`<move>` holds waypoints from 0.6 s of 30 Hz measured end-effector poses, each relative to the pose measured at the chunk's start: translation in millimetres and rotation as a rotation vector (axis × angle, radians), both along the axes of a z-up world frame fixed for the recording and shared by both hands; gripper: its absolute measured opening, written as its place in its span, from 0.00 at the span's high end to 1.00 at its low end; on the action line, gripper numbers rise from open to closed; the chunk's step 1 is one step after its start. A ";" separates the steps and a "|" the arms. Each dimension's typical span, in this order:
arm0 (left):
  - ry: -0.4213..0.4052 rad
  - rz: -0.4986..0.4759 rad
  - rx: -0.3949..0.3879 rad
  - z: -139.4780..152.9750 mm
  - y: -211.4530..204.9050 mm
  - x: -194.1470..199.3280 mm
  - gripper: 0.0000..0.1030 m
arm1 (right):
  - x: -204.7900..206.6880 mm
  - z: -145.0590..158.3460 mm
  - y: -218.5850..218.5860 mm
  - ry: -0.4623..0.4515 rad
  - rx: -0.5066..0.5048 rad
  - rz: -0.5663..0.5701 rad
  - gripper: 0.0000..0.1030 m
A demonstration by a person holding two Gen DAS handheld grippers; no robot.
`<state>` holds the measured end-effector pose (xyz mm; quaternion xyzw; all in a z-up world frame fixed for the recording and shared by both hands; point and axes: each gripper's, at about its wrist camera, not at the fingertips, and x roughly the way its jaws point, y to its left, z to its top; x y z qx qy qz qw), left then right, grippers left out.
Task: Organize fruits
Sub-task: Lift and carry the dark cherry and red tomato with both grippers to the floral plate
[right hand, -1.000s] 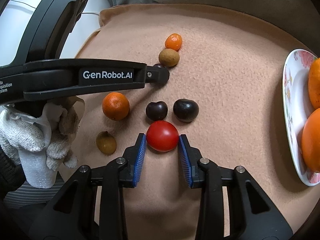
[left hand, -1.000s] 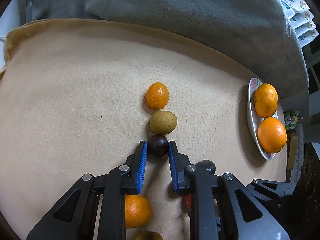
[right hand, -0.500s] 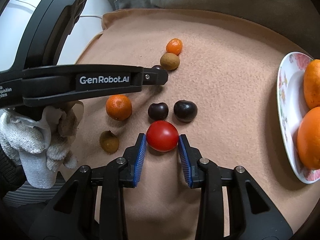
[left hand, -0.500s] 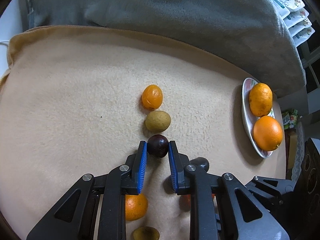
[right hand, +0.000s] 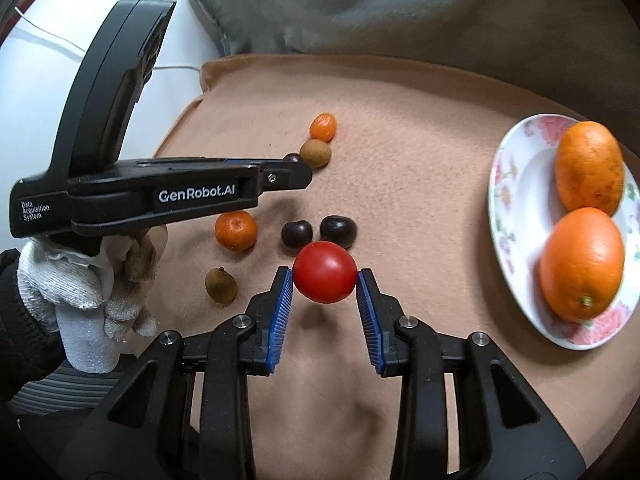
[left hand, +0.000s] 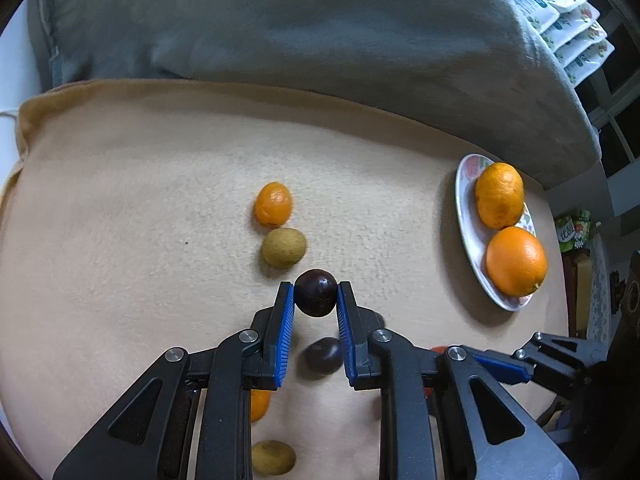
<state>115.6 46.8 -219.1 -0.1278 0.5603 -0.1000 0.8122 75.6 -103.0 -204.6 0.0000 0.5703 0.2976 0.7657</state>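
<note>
My left gripper (left hand: 315, 294) is shut on a dark purple plum (left hand: 315, 293) and holds it above the tan cloth, just short of a brown-green fruit (left hand: 283, 247) and a small orange fruit (left hand: 273, 204) lying in a line. My right gripper (right hand: 325, 280) is shut on a red tomato (right hand: 325, 272), lifted off the cloth. Beyond the tomato lie two dark plums (right hand: 297, 233) (right hand: 338, 229), a mandarin (right hand: 236, 230) and a brown fruit (right hand: 221, 286). The left gripper (right hand: 298, 168) crosses the right wrist view.
A flowered plate (right hand: 516, 264) at the right holds two big oranges (right hand: 582, 264) (right hand: 590, 168); it also shows in the left wrist view (left hand: 468, 216). A grey cushion (left hand: 320, 32) lies behind the cloth. Snack packets (left hand: 560, 12) stand at the far right.
Both grippers have risen, each lifting its fruit off the cloth. The left one has drawn back from the line of fruits with the plum.
</note>
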 end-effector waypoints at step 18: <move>-0.049 -0.120 -0.004 26.4 -56.2 11.1 0.81 | 6.4 32.5 -88.8 -0.060 0.002 -0.175 0.66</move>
